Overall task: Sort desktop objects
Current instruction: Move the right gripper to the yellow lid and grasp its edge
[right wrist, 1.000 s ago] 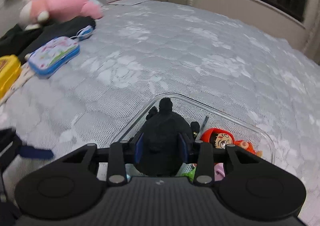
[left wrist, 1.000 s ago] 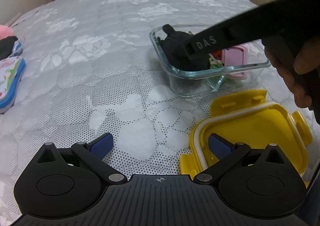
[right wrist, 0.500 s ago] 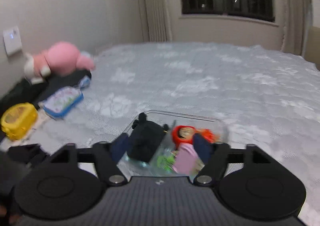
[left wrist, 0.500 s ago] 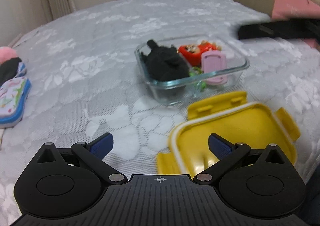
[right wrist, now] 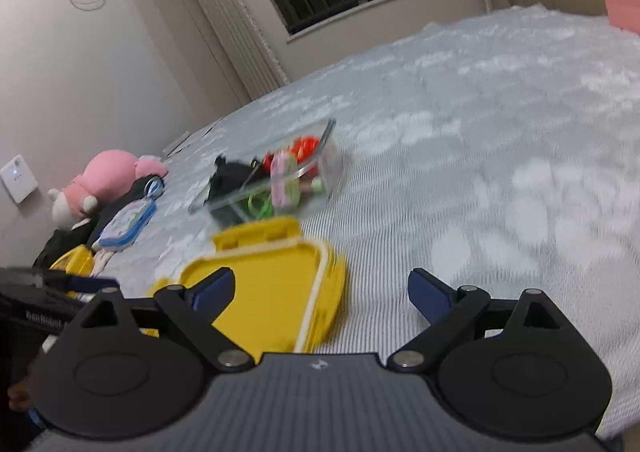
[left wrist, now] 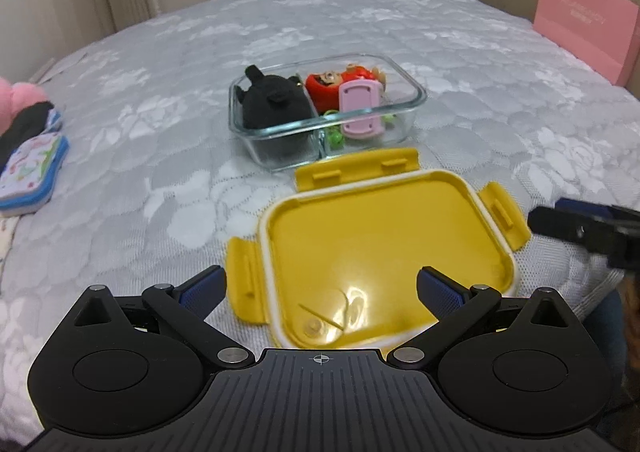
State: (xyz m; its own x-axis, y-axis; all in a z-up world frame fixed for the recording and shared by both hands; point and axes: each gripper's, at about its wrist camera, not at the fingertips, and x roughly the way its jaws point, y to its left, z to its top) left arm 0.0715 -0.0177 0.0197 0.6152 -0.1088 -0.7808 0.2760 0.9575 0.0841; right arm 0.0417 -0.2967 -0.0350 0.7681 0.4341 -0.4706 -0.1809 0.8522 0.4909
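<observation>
A clear glass container [left wrist: 408, 91] [right wrist: 326, 167] sits mid-surface, holding a black plush toy [left wrist: 276, 101] [right wrist: 228, 177], a red figure [left wrist: 336, 85], a pink flat item [left wrist: 360, 109] and something green. Its yellow lid [left wrist: 384, 240] [right wrist: 272, 284] lies upside down just in front of it. My left gripper [left wrist: 322, 288] is open above the lid's near edge, with nothing between its fingers. My right gripper [right wrist: 320, 292] is open and empty too, hovering over the lid's right side; it shows at the right edge of the left wrist view [left wrist: 588, 228].
A grey patterned cloth [left wrist: 360, 19] covers the surface. At the far left lie a pink plush [right wrist: 112, 175], a dark garment [left wrist: 24, 123] and a blue-edged pouch [left wrist: 32, 167] [right wrist: 128, 223]. A pink bag [left wrist: 584, 23] stands at the back right.
The right gripper let go of the black plush in the container, opened and pulled back to the lid's right side. The left gripper drew back, now over the lid.
</observation>
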